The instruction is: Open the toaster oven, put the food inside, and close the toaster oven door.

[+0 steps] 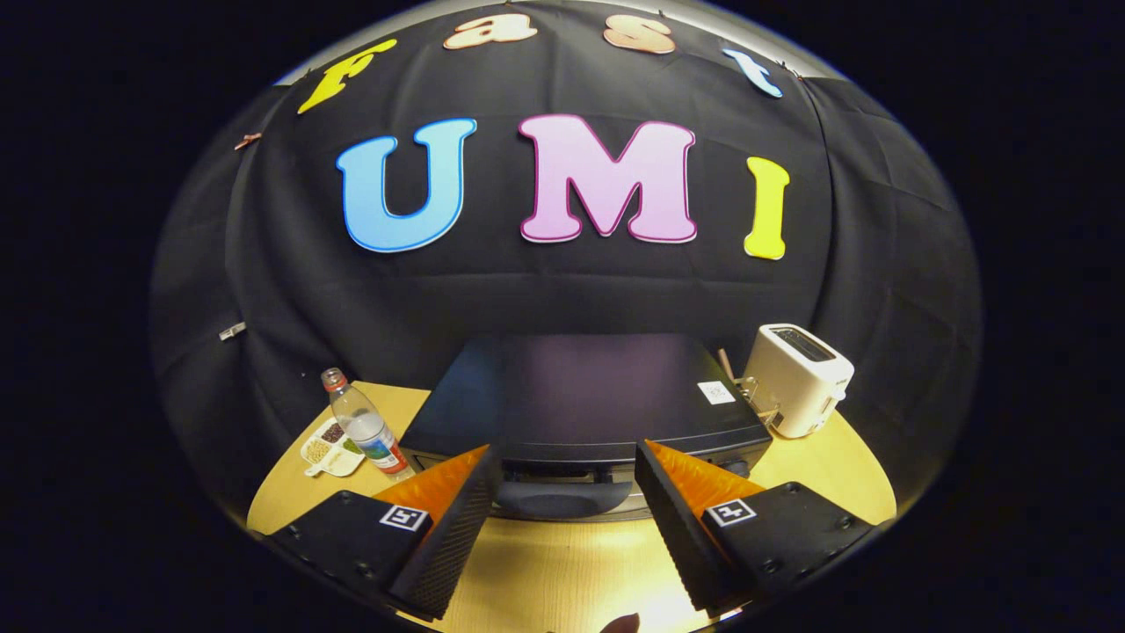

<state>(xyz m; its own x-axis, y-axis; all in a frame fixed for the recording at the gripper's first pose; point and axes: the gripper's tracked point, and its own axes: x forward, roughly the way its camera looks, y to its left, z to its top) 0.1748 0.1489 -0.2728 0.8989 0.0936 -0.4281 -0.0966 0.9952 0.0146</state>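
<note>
The gripper sits low in the middle of the frame with its jaws spread apart, holding nothing. Between the jaw tips lies the dark curved door handle of the black boxy toaster oven, which stands at the centre on the round pale wooden counter. A clear plastic water bottle and a small white divided dish stand at lower left; a cream pop-up toaster stands at right.

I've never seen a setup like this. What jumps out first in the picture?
The black toaster oven dominates the wooden table, and the open claw straddles its door handle. A white toaster stands to its right; a water bottle and a snack tray stand to its left.
</note>
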